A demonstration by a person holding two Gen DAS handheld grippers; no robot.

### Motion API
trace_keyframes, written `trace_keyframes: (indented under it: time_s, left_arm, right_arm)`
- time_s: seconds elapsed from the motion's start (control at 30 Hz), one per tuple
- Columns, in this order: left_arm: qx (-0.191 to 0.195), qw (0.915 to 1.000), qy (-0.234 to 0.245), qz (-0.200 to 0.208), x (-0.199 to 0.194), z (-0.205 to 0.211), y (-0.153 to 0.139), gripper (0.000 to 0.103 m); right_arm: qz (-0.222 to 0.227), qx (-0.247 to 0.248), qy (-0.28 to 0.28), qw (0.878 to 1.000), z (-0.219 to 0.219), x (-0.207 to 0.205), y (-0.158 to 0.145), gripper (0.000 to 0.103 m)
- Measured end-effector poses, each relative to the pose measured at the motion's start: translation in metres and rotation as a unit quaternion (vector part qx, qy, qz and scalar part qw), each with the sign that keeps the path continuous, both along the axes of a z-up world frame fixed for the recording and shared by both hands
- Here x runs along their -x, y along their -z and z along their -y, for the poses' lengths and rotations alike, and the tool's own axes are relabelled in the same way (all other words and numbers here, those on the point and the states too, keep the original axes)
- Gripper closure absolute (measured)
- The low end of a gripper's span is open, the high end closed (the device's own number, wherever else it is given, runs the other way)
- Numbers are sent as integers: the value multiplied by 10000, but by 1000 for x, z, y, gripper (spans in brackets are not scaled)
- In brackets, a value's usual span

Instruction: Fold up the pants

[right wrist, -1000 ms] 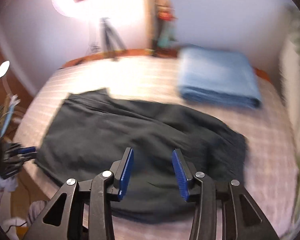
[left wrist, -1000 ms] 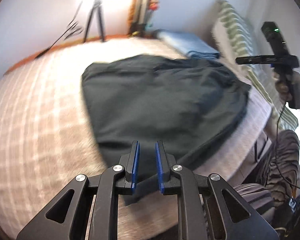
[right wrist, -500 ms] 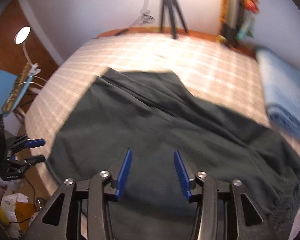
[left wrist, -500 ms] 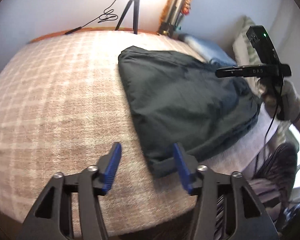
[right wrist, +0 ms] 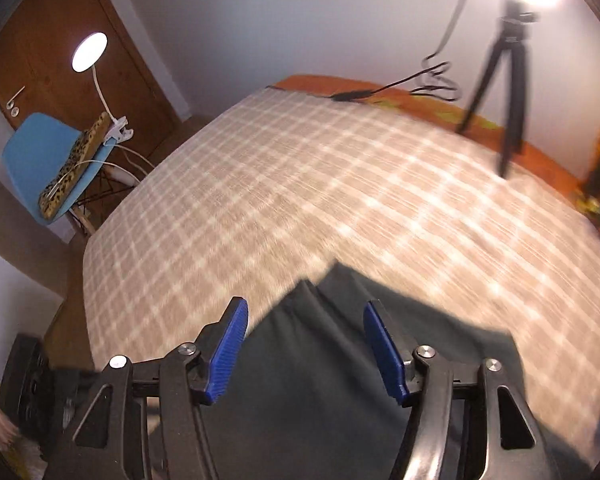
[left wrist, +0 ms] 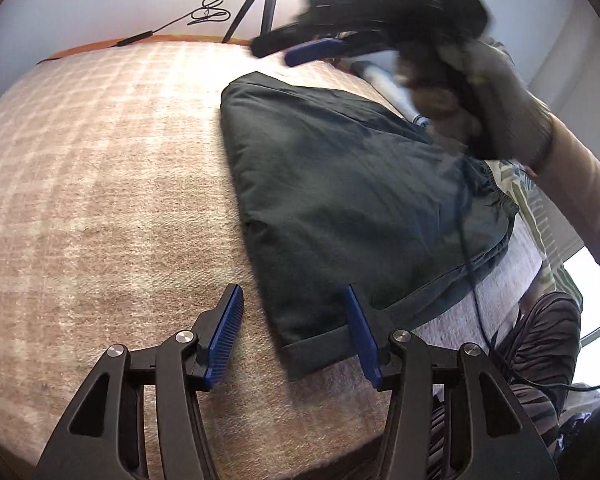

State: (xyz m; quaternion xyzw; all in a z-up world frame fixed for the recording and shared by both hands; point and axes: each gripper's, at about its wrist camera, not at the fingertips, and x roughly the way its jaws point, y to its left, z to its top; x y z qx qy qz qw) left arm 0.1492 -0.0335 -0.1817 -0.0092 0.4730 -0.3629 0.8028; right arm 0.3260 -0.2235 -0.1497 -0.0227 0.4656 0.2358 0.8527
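- Item: pants [left wrist: 339, 184], dark, lying on the plaid bedspread [left wrist: 100, 184] toward its near right side, already doubled into a compact slab with a cuffed corner nearest the left wrist camera.
- Left gripper [left wrist: 296, 332]: jaws spread and just now narrowing slightly; the cuffed corner lies between the 2 blue pads, but neither pad presses on the cloth. Nothing pinched.
- Right gripper [right wrist: 305, 348]: jaws spread and widening; dark cloth shows below and between the pads, with a far corner of the pants [right wrist: 323, 280] just ahead. No grip visible. In the left wrist view this tool appears as a blurred dark shape above the far end of the garment, carried by a gloved hand [left wrist: 495, 92].
- Step in hand, judged: positioning both tools at 2 corners of the same short edge, ahead of a further fold.
- Next move calls for, judged: lowering each pair of pads over its corner, closing on all layers together, then lifting evenly so the stack does not slide apart.
- Hidden or unclear: the waistband end is partly covered by the hand and arm; how many layers are stacked cannot be told; the right wrist view is motion-blurred, so the cloth's edge there is soft.
- Background: tripod [right wrist: 507, 80], blue chair [right wrist: 48, 160], lamp [right wrist: 90, 50], a pale blue object behind the hand, unidentifiable.
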Motion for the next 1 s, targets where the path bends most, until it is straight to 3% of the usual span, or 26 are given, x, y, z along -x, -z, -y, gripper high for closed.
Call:
trace_keyframes:
  time_s: [0.07, 0.2, 0.3, 0.37, 0.4, 0.43, 0.47, 0.57, 0.7, 0.73, 0.8, 0.83, 0.87, 0.93, 1.0]
  left_arm:
    - [-9, 10000, 27, 10, 0, 1, 0, 53]
    - [20, 10000, 55, 11, -1, 0, 1, 53]
    - [60, 10000, 66, -8, -1, -1, 0, 53]
    - [77, 10000, 29, -26, -2, -2, 1, 56]
    - [85, 9999, 14, -52, -2, -2, 1, 64]
    - [119, 9998, 40, -158, -3, -2, 2, 86]
    - [162, 9996, 56, -233, -3, -3, 3, 93]
    - [208, 9994, 64, -253, 2, -2, 4, 94]
    - [165, 9996, 19, -245, 3, -6, 1, 94]
    - [163, 9995, -22, -260, 2, -7, -1, 92]
    - [243, 9992, -141, -298, 0, -11, -6, 77]
    - [272, 9988, -255, -310, -2, -13, -8, 52]
    - [308, 9984, -354, -319, -5, -15, -9, 34]
    - [612, 9954, -583, -443, -13, -20, -11, 33]
    - [773, 9930, -614, -642, -20, -17, -9, 33]
  right_arm:
    - [-117, 60, -107, 9999, -11, -16, 8, 53]
    - [-262, 521, -246, 9980, -31, -33, 28, 54]
    - [-308, 701, -376, 9964, -39, -33, 35, 75]
    - [-151, 944, -399, 9946, -44, -30, 36, 103]
    - [-134, 1008, -409, 9940, -45, -28, 36, 103]
    - [-76, 1035, -377, 9939, -44, -26, 33, 103]
    - [0, 1064, -348, 9937, -45, -26, 31, 103]
    - [135, 1025, -195, 9945, -43, -30, 25, 103]
    - [70, 1110, -88, 9938, -49, -38, 40, 103]
    - [108, 1042, -61, 9945, -49, -37, 39, 100]
    - [91, 718, 97, 9973, -42, -31, 30, 82]
    - [70, 402, 217, 9989, -34, -25, 21, 60]
    - [143, 181, 326, 9992, -26, -17, 13, 56]
    - [274, -130, 434, 9986, -11, 6, -5, 51]
    - [281, -319, 554, 9976, 3, 28, -15, 37]
